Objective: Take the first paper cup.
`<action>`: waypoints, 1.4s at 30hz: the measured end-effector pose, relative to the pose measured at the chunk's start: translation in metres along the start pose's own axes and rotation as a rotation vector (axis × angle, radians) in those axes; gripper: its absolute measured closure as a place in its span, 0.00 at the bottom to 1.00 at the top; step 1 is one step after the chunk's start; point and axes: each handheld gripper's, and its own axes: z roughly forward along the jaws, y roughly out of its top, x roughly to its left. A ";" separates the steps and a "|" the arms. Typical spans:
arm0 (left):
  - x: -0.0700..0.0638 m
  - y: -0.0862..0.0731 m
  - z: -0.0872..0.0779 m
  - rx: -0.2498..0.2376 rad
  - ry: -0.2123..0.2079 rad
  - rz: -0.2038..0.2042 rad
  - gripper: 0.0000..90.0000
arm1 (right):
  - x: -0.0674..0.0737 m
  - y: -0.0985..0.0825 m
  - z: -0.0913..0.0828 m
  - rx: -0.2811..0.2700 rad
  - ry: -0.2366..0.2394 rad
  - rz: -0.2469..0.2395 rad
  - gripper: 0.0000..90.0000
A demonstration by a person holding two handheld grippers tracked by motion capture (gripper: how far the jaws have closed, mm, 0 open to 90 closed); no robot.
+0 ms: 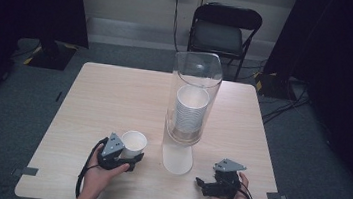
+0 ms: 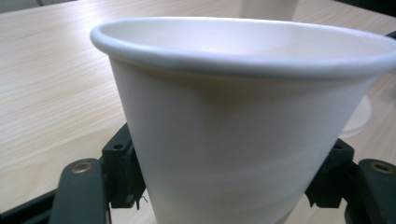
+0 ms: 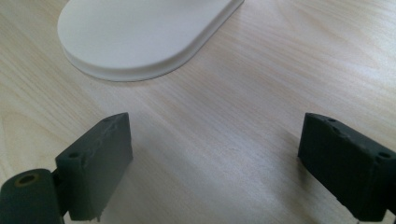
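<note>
The left gripper (image 1: pixel 132 161) had its pads against the paper cup (image 1: pixel 133 143) standing on the table (image 1: pixel 99 100) beside the dispenser (image 1: pixel 192 99), likely to keep it upright, while the right gripper (image 1: pixel 203 184) lay spread, empty.

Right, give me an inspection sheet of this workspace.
Surface: light wood table, bare around the work.
Job's things: white paper cup upright between the left gripper's jaws; clear dispenser holding a cup stack on a white base.
Clutter: nothing seen.
Grippers: left gripper around the cup, grip unclear; right gripper open, empty, low over the table.
Cables: black cable trailing from the left gripper.
Surroundings: black chair, dark curtains, grey floor.
</note>
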 end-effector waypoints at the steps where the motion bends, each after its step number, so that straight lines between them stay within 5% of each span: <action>1: 0.004 -0.004 -0.002 0.006 0.014 -0.001 0.32 | 0.000 0.000 0.000 -0.003 -0.001 -0.003 0.11; 16: 0.016 -0.013 0.005 0.021 0.044 0.001 0.31 | -0.004 -0.003 -0.003 0.000 0.004 -0.003 0.11; 20: 0.015 -0.017 0.009 0.137 0.053 0.038 0.29 | -0.008 -0.004 -0.004 0.001 0.026 -0.020 0.11; 29: 0.015 -0.020 0.003 0.143 0.046 0.016 0.23 | -0.008 -0.006 -0.006 0.000 0.024 -0.022 0.11; 36: 0.022 -0.030 -0.012 0.193 0.021 -0.011 0.18 | -0.011 -0.007 -0.010 0.002 0.057 -0.055 0.16; 38: 0.023 -0.033 -0.016 0.249 0.028 0.020 0.18 | -0.011 -0.006 -0.011 0.010 0.055 -0.063 0.16; 42: 0.025 -0.034 -0.018 0.250 0.008 0.031 0.17 | -0.010 -0.005 -0.012 0.006 0.060 -0.066 0.16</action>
